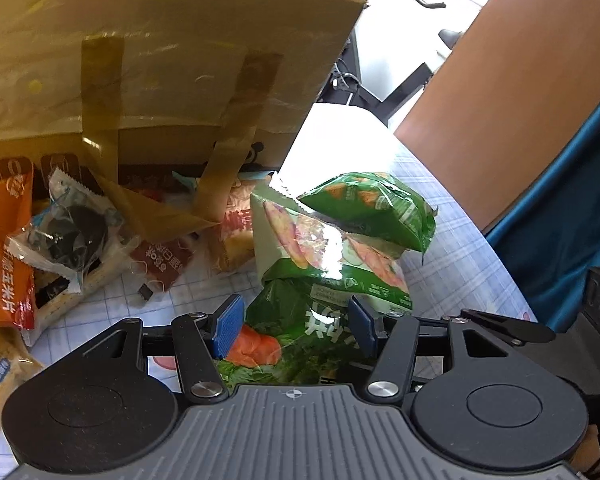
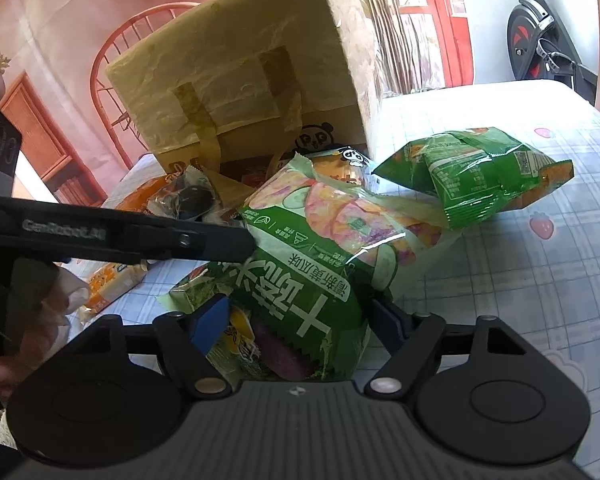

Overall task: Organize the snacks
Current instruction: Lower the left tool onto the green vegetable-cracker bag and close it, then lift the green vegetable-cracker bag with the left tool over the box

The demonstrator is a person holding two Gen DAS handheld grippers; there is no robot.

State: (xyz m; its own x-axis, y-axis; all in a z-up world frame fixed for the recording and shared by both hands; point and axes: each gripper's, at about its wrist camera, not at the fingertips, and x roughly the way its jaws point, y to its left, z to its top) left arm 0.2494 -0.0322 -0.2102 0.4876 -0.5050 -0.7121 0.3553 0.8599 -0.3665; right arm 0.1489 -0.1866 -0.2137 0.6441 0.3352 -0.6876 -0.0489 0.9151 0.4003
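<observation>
Where the checked cloth covers the tabletop (image 2: 540,280), the following are laid out. Left tool (image 1: 296,322): blue pads spread apart, straddling a dark green snack packet (image 1: 296,344) without visibly clamping it. Right tool (image 2: 300,320): blue pads also spread, one to each side of a large green chip bag (image 2: 332,248) printed with white characters and cucumber slices; whether the pads press it cannot be told. That chip bag lies on top of the dark green packet, near the middle of the tabletop. Small green bag (image 2: 480,172): lies just beyond the chip bag, its edge touching or overlapping it. Tan paper carrier bag (image 2: 244,80): stands upright behind the snacks, two flat handles hanging down its front, a panda mark near its base. Loose snacks at the foot of the carrier bag: orange packet (image 1: 4,256), clear wrapper with a dark round item (image 1: 68,232), brown sachet (image 1: 160,260), all piled and overlapping. Pale cracker packet (image 2: 112,284): apart, toward the left.
</observation>
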